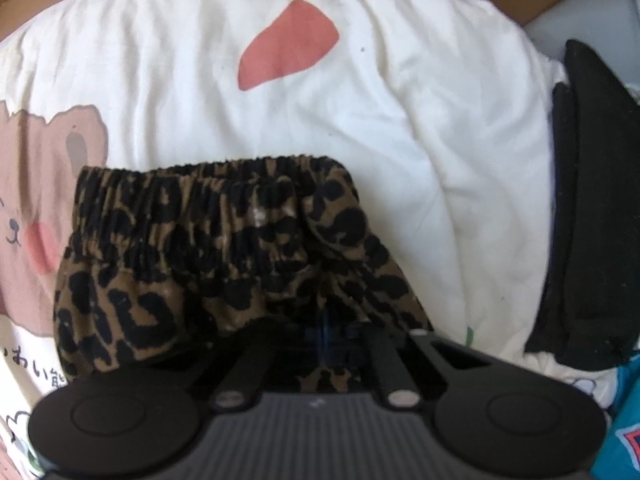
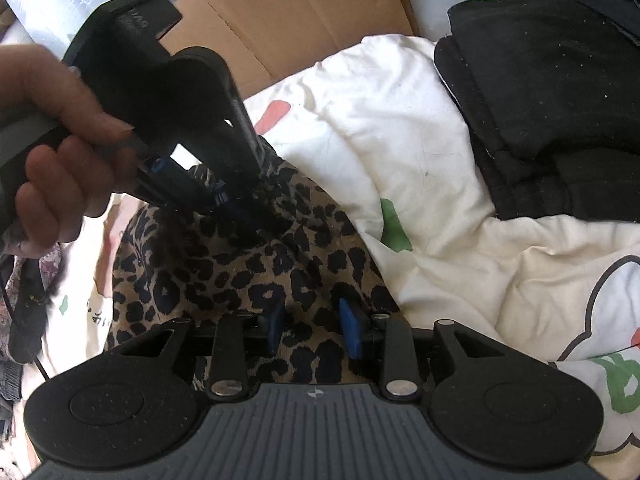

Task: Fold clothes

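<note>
A leopard-print garment [image 1: 224, 248] with an elastic waistband lies on a white printed bedsheet [image 1: 320, 112]. My left gripper [image 1: 326, 332] is shut on the near edge of this garment; its fingers are mostly buried in the cloth. In the right wrist view the left gripper [image 2: 236, 204] comes in from the upper left, held by a hand, and pinches the garment [image 2: 248, 272]. My right gripper [image 2: 314, 328] has its blue fingertips [image 2: 350, 328] a small gap apart with leopard cloth between them.
A stack of folded black clothes [image 2: 560, 92] lies at the right on the bed, and also shows in the left wrist view [image 1: 592, 208]. Brown cardboard [image 2: 300, 12] stands behind the bed. Blue fabric [image 1: 628, 420] lies at the lower right.
</note>
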{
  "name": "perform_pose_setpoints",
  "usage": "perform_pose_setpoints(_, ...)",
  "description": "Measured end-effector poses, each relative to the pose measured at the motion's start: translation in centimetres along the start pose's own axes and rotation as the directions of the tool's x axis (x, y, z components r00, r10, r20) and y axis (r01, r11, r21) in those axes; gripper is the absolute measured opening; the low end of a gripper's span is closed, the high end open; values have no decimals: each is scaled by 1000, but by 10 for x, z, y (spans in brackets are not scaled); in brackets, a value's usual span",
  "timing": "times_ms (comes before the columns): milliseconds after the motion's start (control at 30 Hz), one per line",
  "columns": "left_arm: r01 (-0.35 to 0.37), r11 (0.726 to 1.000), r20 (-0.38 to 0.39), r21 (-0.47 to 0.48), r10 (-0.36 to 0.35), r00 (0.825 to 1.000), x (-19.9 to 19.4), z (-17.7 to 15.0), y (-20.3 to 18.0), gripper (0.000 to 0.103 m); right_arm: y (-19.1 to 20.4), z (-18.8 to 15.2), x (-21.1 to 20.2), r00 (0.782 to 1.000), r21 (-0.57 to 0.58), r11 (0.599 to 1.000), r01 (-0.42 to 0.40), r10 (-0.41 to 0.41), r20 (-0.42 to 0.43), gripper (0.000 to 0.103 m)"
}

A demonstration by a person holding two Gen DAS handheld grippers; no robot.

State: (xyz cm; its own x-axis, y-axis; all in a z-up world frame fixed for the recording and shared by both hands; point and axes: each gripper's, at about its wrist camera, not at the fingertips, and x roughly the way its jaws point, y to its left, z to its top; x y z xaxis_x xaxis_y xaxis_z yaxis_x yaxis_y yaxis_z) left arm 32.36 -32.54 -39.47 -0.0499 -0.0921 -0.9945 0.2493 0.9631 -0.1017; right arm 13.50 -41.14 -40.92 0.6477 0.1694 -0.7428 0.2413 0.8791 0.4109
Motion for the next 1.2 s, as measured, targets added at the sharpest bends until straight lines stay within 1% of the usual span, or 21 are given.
perform_pose_setpoints(100, 61, 998, 38, 7, -61, 997, -18, -5, 5, 1, 3, -1, -3, 1000, -19, 1000, -8, 8, 3, 37)
perform_pose_setpoints(233, 167, 986, 83, -8, -166, 983, -40, -11, 15, 1, 1, -1, -6, 1000, -16, 1000, -19, 20, 11, 37)
perform_pose_setpoints(267, 191, 982, 95, -10, -189, 977, -43, -11, 16, 1, 1, -1, -7, 1000, -18, 999, -30, 30, 8, 31)
perform_pose_setpoints(300, 210, 978, 105, -10, -207, 973, -45, -10, 15, 0, 1, -1, -9, 999, -21, 999, -38, 38, 8, 15)
perform_pose_setpoints(333, 228, 974, 116, -9, -226, 967, -48, -9, 14, 0, 1, -1, -11, 999, -25, 999, -36, 37, 17, 7)
perform_pose_setpoints(367, 247, 969, 127, -8, -244, 962, -51, -8, 13, 0, 1, -1, -15, 999, -19, 999, -36, 37, 28, 3)
perform_pose_setpoints(400, 262, 965, 135, -10, -258, 957, -53, -8, 13, 0, 1, -1, -18, 999, -14, 999, -39, 39, 36, 1)
perform_pose_setpoints(467, 284, 959, 142, -26, -277, 950, -52, -9, 14, 0, 1, -1, -25, 998, -5, 999, -42, 42, 52, 1)
perform_pose_setpoints(567, 309, 951, 152, -31, -301, 941, -51, -9, 17, 0, 4, -1, -30, 998, -14, 1000, -23, 24, 66, 1)
perform_pose_setpoints(700, 329, 944, 159, -8, -323, 933, -44, -9, 14, 0, -2, 0, -28, 997, 10, 1000, 6, -7, 71, 0)
perform_pose_setpoints(800, 339, 941, 155, 9, -336, 929, -29, -4, 9, 0, -13, -2, -22, 998, 51, 998, 31, -34, 61, 1)
perform_pose_setpoints(933, 340, 940, 158, 15, -338, 928, -4, 1, 5, 0, -26, -7, -24, 997, 100, 994, 48, -54, 54, 2)
perform_pose_setpoints(1067, 353, 935, 147, 14, -352, 925, 10, 5, 4, 2, -37, -16, -38, 998, 129, 990, 49, -54, 42, 2)
perform_pose_setpoints(1133, 354, 935, 138, 33, -355, 924, 7, 8, 3, 5, -43, -18, -49, 997, 143, 988, 57, -64, 45, 2)
perform_pose_setpoints(1167, 347, 936, 136, 53, -351, 927, 3, 9, 2, 6, -45, -19, -56, 996, 150, 987, 64, -72, 49, 2)
perform_pose_setpoints(1200, 324, 942, 140, 88, -334, 932, -3, 9, 0, 10, -46, -20, -62, 995, 147, 986, 78, -86, 48, 2)
